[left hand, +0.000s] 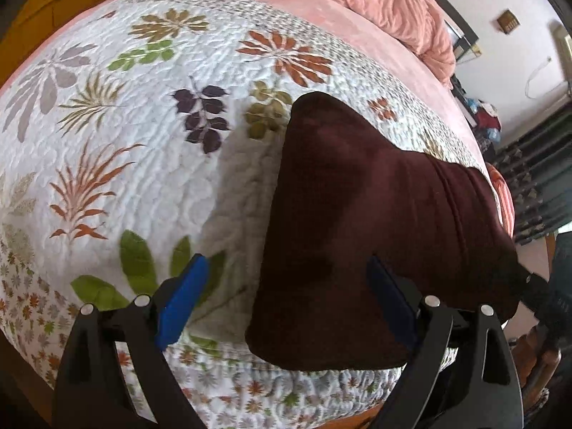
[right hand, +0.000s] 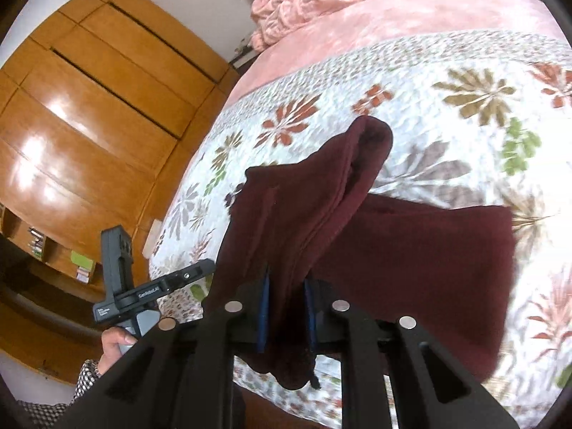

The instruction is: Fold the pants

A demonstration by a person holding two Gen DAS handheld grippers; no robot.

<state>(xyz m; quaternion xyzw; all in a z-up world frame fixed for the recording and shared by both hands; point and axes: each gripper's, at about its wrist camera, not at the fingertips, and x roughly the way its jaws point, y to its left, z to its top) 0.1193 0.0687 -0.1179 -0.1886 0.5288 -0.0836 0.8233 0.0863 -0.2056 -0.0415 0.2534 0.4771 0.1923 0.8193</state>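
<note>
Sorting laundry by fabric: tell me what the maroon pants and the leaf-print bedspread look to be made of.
Maroon pants: probably fleece or velour, with a matte, fuzzy nap, soft thick folds and no sheen.
Leaf-print bedspread: looks like quilted cotton or a cotton blend, with a puckered stitched texture and flat printed leaves; the fibre cannot be confirmed.

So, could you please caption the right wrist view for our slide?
Right gripper clamps a raised fold of maroon pants over the floral quilt.

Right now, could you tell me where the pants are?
The pants lie on the floral quilt near its front edge, one end lifted in the right gripper.
</note>
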